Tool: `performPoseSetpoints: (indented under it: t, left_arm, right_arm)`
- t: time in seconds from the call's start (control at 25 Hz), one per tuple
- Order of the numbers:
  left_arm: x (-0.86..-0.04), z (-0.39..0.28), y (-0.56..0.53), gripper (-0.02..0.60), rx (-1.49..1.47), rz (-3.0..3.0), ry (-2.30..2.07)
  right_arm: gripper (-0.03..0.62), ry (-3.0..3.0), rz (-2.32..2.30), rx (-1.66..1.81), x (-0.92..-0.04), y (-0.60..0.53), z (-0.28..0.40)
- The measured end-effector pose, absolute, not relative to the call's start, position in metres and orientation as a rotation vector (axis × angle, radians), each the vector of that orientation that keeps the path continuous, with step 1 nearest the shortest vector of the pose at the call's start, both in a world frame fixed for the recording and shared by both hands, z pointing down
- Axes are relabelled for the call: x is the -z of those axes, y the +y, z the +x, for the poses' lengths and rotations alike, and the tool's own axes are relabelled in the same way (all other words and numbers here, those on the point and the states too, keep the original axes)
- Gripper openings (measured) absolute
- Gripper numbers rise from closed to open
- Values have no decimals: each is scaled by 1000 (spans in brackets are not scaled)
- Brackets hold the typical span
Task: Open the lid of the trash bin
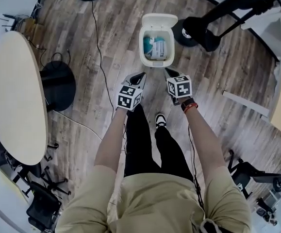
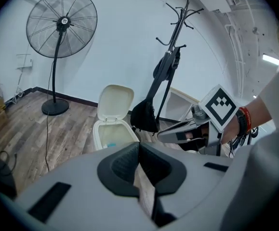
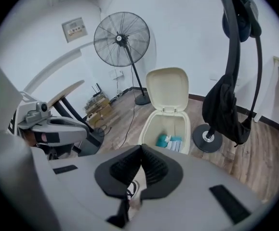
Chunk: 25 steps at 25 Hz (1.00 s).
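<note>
Trash bin (image 1: 157, 46), lid (image 1: 158, 19) up, stands on plank floor (image 1: 116, 38) beside a coat stand (image 1: 180, 35); left tool (image 1: 140, 75) and right tool (image 1: 169, 72) closed, empty.

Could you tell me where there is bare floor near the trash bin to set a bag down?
Bare floor lies left of the trash bin, up to the cable, and in front of it toward the shoe. Its right is crowded: the coat stand's base sits close.

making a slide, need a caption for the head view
Left gripper and right gripper, both shut, short of the trash bin, its lid open.
</note>
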<state>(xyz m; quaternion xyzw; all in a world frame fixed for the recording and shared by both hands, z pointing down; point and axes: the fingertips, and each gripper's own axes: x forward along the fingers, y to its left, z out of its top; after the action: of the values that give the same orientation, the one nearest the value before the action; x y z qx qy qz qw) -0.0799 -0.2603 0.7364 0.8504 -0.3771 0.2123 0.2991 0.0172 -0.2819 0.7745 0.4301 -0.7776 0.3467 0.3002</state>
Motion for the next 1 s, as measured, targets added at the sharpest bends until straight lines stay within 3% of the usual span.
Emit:
performPoseSetpoints:
  t: [1.0]
  left_arm:
    - [-391,-56,-143,25,-375,2381,-1358]
  right_arm:
    - [11,-2298,1468,-612,-413,-158,92]
